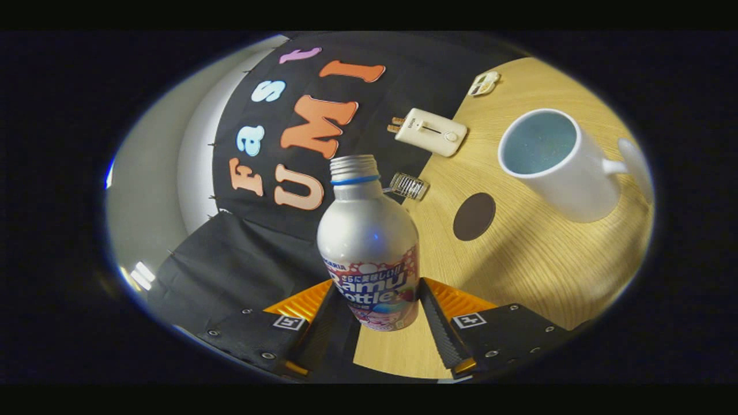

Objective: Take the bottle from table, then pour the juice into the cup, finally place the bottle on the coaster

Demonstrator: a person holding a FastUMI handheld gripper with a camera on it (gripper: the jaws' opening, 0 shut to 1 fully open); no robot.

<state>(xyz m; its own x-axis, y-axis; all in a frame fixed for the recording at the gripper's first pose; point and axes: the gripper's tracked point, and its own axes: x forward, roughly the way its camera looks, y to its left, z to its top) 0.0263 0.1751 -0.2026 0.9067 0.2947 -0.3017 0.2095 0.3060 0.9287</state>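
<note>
Jaws: gripper (377, 323) clamps the bottle, a finger pressing each side of its lower body.
Bottle (369, 248): silver, uncapped, between the fingers, tilted relative to the desk (530, 259).
Coaster (474, 216): dark disc, beyond the bottle.
Cup (553, 164): white mug, past the coaster.

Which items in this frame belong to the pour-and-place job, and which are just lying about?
Job items:
- bottle, uncapped, gripped between the fingers of the hand-held gripper
- white cup, beyond the fingers
- dark round coaster, between bottle and cup

Lying about:
- cream plug adapter at the table's far edge
- small clear ribbed piece behind the bottle
- small pale item farther back
</note>
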